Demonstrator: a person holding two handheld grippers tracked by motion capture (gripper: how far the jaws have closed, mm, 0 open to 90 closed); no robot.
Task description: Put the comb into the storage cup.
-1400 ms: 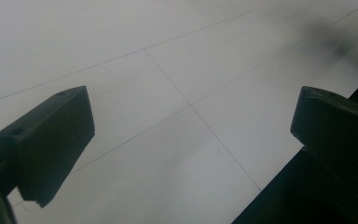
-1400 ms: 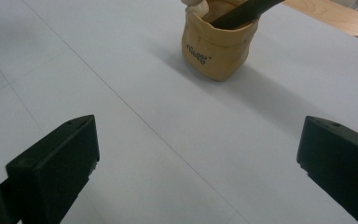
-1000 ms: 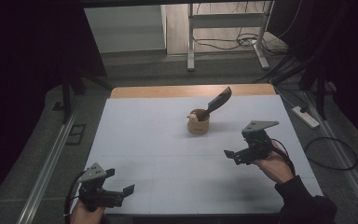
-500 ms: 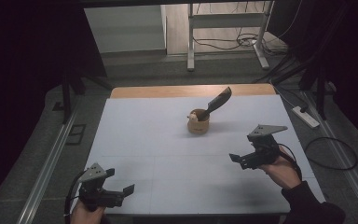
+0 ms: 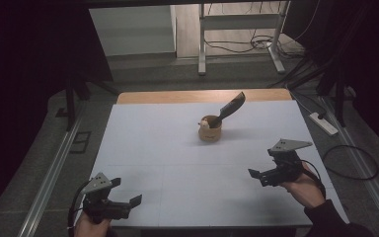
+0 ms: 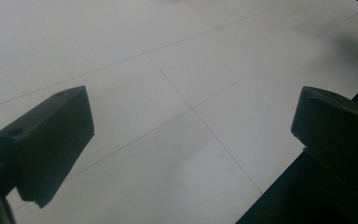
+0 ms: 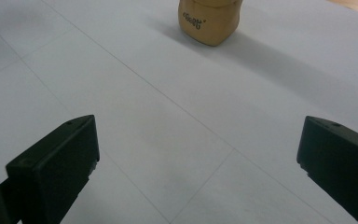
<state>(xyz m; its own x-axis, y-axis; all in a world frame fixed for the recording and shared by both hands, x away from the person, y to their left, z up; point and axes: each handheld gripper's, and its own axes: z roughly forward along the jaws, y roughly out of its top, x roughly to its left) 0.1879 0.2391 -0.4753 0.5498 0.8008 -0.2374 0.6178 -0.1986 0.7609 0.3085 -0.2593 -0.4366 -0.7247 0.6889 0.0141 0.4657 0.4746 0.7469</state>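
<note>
A small tan round-bodied cup point(image 5: 210, 132) with a dark, flat-bladed tool point(image 5: 229, 109) leaning out of it stands toward the far middle of the white surface point(image 5: 168, 148). We judge the cup light, rigid and easily tipped by the leaning blade; its lower body point(image 7: 209, 21) looks the safest hold. Our right gripper point(image 5: 262, 177) hovers well apart from it, fingers point(image 7: 56, 163) spread and empty. Our left gripper point(image 5: 128, 203) waits at the near edge, also spread and empty.
</note>
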